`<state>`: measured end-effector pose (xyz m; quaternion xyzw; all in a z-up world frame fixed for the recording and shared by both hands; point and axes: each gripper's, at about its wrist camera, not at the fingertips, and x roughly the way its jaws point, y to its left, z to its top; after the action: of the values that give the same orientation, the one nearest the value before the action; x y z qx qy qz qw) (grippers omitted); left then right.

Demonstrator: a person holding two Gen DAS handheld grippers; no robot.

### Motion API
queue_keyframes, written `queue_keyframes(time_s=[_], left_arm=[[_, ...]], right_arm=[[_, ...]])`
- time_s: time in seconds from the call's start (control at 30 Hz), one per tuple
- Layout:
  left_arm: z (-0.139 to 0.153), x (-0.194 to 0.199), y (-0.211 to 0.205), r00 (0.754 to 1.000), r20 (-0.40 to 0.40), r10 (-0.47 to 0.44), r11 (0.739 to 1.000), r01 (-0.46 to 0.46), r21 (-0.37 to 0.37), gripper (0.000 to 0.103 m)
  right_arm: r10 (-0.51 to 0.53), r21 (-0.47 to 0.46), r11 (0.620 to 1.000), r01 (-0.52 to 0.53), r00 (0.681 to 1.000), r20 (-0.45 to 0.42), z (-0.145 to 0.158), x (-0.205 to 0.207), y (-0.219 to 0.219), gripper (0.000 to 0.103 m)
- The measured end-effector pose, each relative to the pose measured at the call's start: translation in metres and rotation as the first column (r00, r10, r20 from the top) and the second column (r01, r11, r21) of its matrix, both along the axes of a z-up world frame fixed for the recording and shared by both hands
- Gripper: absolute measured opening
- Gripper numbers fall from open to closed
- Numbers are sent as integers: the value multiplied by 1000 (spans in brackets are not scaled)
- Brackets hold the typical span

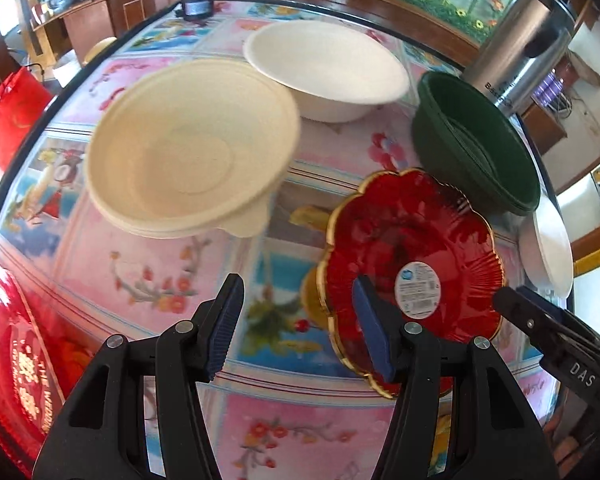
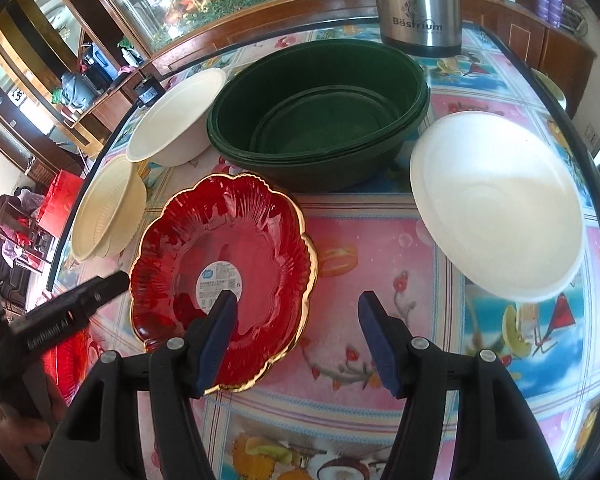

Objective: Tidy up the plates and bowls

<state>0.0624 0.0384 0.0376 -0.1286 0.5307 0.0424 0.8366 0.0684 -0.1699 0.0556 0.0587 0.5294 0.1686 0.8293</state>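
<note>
On the glass-topped table (image 2: 364,232), over its pink and blue fruit-and-flower cloth, both grippers hang with their jaws spread wide and nothing between the blue pads. In the left wrist view, the left gripper (image 1: 296,324) sits at 6 o'clock above bare cloth, its right pad overlapping the near-left rim of the red scalloped dish (image 1: 412,256), whether touching or merely in front I cannot tell. That dish, gold-edged with a round label at its centre, lies at about 4 o'clock. A stack of cream ribbed bowls (image 1: 192,152) lies at 10 o'clock, blurred; a white bowl (image 1: 328,68) stands behind it at 12 o'clock. The nested dark green bowls (image 1: 476,140) sit at 2 o'clock, just behind the red dish, and a steel flask (image 1: 528,40) rises beyond them. A white plate (image 1: 552,248) shows at the 3 o'clock edge, with the tip of the other gripper just below it.

From the right wrist, the right gripper (image 2: 298,332) hovers at 6 o'clock, its left pad over the red dish's (image 2: 224,256) inner floor near the label, its right pad over open cloth. The green bowls (image 2: 320,116) fill 12 o'clock, the flask (image 2: 416,4) behind them. The white plate (image 2: 496,208) lies at 2 o'clock, well apart from the red dish. The white bowl (image 2: 176,116) and cream stack (image 2: 108,208) line the 10 o'clock edge.
</note>
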Motion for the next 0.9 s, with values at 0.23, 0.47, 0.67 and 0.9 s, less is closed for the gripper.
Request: queue_keyframes(time_s=[0.23, 0.47, 0.67, 0.9], left_arm=[[-5, 17, -18, 997, -30, -73, 997, 73, 13, 57], [-14, 30, -25, 990, -74, -122, 992, 124, 24, 57], [-20, 36, -27, 986, -97, -136, 990, 137, 11, 57], [-21, 39, -26, 983, -109, -146, 986, 153, 64, 31]], right_arm=[[23, 2, 1000, -23, 1000, -14, -3, 14, 4, 63], [64, -12, 998, -65, 997, -35, -7, 20, 11, 63], [73, -17, 997, -74, 996, -51, -11, 24, 12, 41], [76, -15, 997, -77, 995, -64, -14, 28, 7, 9]])
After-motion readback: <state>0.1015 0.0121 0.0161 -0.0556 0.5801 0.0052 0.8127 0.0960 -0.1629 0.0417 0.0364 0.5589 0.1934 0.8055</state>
